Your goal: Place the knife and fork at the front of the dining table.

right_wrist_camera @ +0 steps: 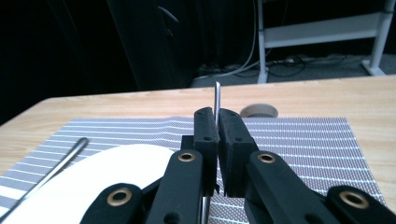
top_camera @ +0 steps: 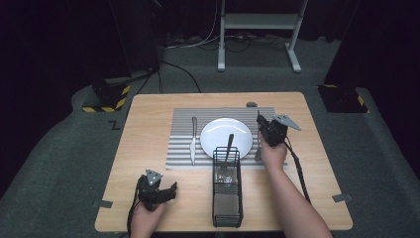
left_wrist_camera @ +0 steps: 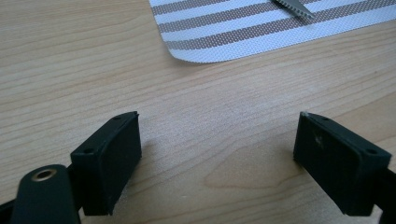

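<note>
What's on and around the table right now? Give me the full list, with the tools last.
table: one, light wood, centre.
placemat: one, grey-and-white striped, far half of table.
plate: one, white, on placemat.
knife: one, silver, on placemat left of plate.
wire basket: one, black, near edge, in front of plate.
utensil in basket: one, metal, handle leaning up over plate; type unclear.
held utensil: one, thin, metal, upright, right of plate; type unclear.
frame: one, grey, floor beyond table.
left tool: black, open, over bare wood near left corner.
right tool: black, shut on held utensil.
</note>
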Tool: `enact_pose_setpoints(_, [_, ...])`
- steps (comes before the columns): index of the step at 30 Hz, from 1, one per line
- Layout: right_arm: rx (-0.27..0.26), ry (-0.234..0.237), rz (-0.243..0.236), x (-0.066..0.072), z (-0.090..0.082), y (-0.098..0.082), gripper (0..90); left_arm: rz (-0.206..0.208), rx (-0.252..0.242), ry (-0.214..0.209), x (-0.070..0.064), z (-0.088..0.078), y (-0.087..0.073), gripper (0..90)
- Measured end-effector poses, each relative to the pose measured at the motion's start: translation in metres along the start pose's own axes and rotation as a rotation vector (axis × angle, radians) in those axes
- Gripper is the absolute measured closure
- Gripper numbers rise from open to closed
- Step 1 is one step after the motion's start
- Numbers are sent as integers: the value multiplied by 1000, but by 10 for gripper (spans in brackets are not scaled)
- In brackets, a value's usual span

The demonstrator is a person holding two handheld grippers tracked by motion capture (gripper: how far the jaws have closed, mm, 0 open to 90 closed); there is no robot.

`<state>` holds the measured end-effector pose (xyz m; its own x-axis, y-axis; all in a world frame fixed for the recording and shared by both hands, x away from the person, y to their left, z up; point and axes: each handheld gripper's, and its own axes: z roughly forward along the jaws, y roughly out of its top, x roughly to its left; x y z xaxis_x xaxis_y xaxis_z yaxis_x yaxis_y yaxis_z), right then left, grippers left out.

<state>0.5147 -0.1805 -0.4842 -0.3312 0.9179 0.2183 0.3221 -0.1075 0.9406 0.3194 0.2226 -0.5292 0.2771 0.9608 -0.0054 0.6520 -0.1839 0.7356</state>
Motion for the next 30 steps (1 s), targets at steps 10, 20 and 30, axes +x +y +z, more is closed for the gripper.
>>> enact_pose_setpoints(10, [67,-16,22,-5,9,-11,872,0,0,-1,0,0,0,150])
enact_pose_setpoints(20, [67,-10,72,-5,11,-9,875,1,0,0,0,0,0,150])
enact_pose_setpoints(30, [63,-12,80,-7,12,-8,875,4,1,-2,0,0,0,150])
